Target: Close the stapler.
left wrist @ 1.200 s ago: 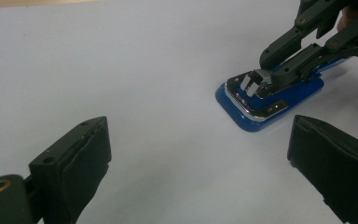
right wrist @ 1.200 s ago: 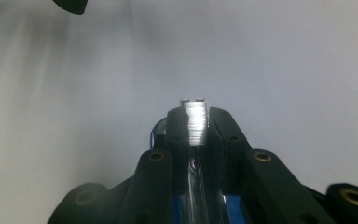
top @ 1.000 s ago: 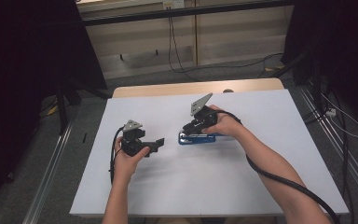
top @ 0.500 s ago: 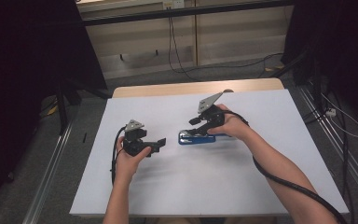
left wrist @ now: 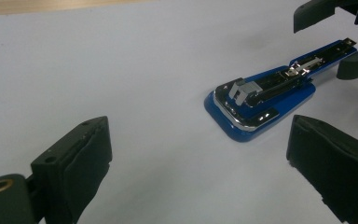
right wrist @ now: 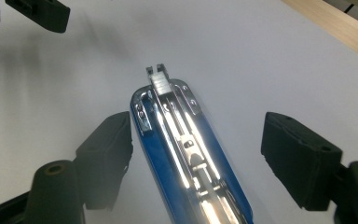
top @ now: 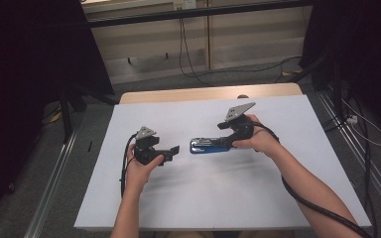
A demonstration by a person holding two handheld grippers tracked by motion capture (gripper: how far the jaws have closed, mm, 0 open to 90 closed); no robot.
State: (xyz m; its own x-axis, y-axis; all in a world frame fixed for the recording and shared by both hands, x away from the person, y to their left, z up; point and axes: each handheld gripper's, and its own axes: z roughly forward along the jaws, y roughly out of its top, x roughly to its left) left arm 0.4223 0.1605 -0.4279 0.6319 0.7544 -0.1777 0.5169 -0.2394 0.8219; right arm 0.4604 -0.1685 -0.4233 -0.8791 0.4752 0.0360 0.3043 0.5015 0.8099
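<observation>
Your right gripper (top: pixel 217 140) has slid rightward along the blue stapler (top: pixel 208 145), its fingers just opened and now straddling the stapler without pressing it as it lies flat mid-surface (top: pixel 228 198), while your left gripper (top: pixel 174 150) waits nearby, pointed at it with fingers spread wide and empty.

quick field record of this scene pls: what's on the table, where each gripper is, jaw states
surface: white sheet over a wooden table
object: blue stapler, lying flat, metal staple channel facing up
left gripper: jaws open, nothing between them, pointing toward the stapler, apart from it
right gripper: jaws have just been opening; the stapler lies between them, pads not pressing on it
held: nothing gripped by either gripper
</observation>
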